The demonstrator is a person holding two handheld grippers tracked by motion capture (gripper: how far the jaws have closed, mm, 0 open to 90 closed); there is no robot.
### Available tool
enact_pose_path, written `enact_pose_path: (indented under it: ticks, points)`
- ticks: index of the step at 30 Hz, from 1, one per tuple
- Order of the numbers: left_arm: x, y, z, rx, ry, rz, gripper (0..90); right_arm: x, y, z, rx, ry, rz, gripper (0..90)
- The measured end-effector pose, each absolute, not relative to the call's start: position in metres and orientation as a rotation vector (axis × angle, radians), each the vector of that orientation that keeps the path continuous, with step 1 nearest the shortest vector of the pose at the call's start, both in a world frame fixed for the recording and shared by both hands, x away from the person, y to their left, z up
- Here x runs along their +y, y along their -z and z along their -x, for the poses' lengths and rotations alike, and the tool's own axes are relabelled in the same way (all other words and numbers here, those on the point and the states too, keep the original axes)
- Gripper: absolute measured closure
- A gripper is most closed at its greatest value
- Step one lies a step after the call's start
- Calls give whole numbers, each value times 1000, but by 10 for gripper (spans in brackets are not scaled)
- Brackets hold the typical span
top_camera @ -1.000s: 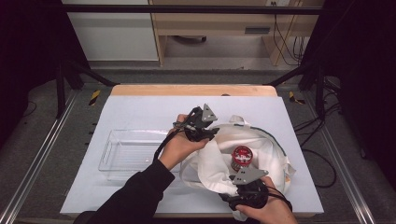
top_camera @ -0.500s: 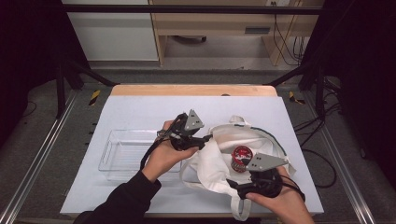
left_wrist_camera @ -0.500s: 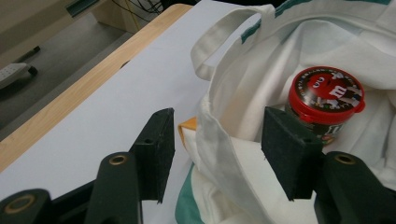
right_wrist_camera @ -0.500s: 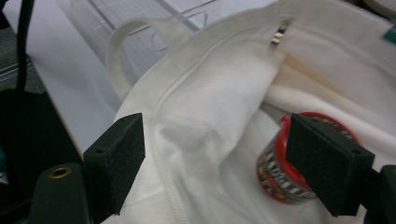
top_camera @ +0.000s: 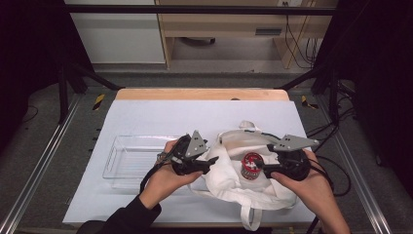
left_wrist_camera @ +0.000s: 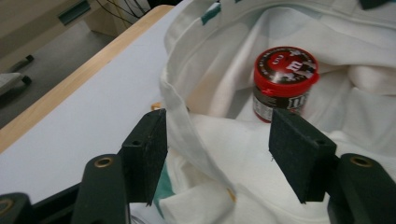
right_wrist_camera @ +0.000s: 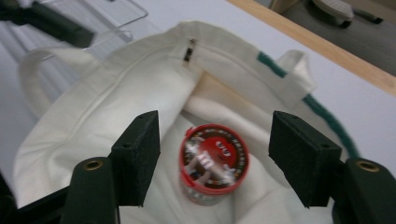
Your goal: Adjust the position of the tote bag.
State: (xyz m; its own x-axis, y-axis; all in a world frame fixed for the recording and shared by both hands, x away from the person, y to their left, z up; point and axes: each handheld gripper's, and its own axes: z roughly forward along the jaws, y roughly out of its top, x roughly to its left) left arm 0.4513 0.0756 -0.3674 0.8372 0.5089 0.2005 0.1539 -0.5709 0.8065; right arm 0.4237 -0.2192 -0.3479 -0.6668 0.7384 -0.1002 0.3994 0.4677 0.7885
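Since the earlier frames the left claw (top_camera: 210,165) has drawn away from the far side of the white tote bag (top_camera: 229,180) toward the clear plastic tray (top_camera: 127,163), and the right claw (top_camera: 265,166) has come up from the near edge of the bag to its right side. The red-lidded candy jar (top_camera: 252,165) sits where it sat before, upright on the cloth inside the open bag.

In the high view the bag lies crumpled on the right half of the tabletop (top_camera: 195,117), with one strap trailing over the near edge. The tray stands just left of the bag, and the left hand (top_camera: 165,178) is over the tray's right end.

The left claw's jaws have just been opening. In the left gripper view they stand spread, with the bag's hemmed rim (left_wrist_camera: 180,112) running between them; the left pad (left_wrist_camera: 150,149) is close beside that rim, and whether it touches the cloth cannot be told. The jar (left_wrist_camera: 282,81) stands beyond the jaws, nearer the right one.

The right claw's jaws have just been closing a little, yet in the right gripper view they stand spread, with nothing pinched. The jar (right_wrist_camera: 214,161) shows between them from above, its printed lid facing the camera, lower down in the bag and apart from both pads. The bag's rim (right_wrist_camera: 187,60) with a small zip pull lies past the jar.
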Motion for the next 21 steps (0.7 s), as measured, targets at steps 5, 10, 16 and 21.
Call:
enact_pose_path:
  ticks: [5,10,16,21]
  points:
    - [78,369,-436,449,-540,-2142,340,-231,341,-444,2232,-1067,-1046,365]
    - [78,373,-432,436,-495,-2151,279,-240,331,-466,2170,-1021,-1084,373]
    - [74,387,-415,394,-432,-2171,250,-260,337,-493,2135,-983,-1136,377]
    - [69,389,-404,343,-404,-2151,234,-265,354,-491,2157,-974,-1136,341]
